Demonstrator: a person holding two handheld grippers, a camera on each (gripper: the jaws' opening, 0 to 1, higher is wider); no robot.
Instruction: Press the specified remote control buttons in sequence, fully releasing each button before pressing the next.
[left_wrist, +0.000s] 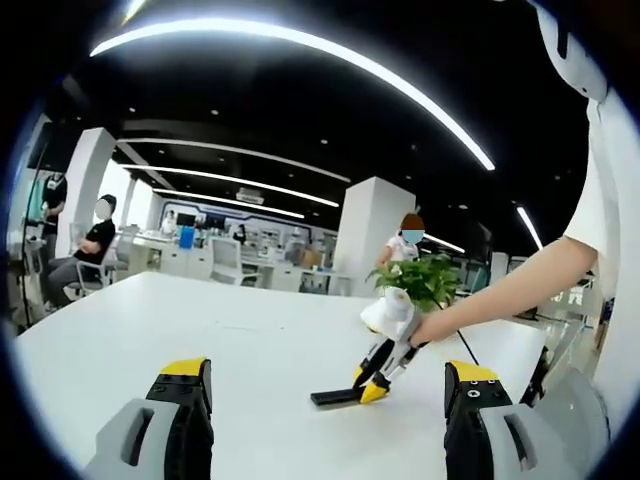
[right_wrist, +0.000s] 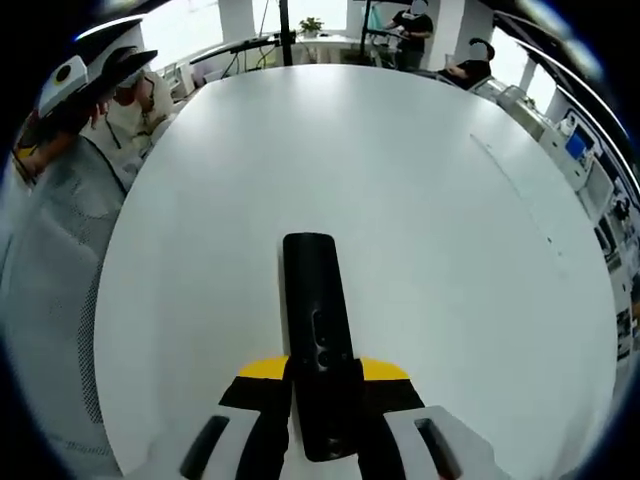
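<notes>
- the remote (right_wrist: 320, 345) is a slim black stick lying flat on the white table (right_wrist: 450, 200), long axis running straight away from my right tool (right_wrist: 322, 395). in the left gripper view it sits out in the middle of the table (left_wrist: 200, 340) as a thin dark bar (left_wrist: 335, 397).
- the right tool is right down on the near end of it. from its own camera the jaws sit close on either side of the remote's near end, yellow tips showing just behind it. looks narrow and clamped around it, but i can't see actual contact, so whether it's squeezing or just straddling i can't tell.
- in the left gripper view the right tool (left_wrist: 372, 385) comes down at a slant onto that near end, with a hand (left_wrist: 435, 325) behind it.
- the left tool (left_wrist: 330, 385) is spread wide with nothing between the jaws, hovering low over the table and well back from the remote.
- handling guess: light, rigid plastic with a smooth shell on a slick tabletop, so i'd expect it to skate or pivot if poked off-centre.
- buttons look small and run down the centre line; they probably only need a short, soft push.
- i'd pin it by the long side edges near one end, keeping the button face uncovered.
- there's a potted plant (left_wrist: 428, 280) behind the hand, out of the way.
</notes>
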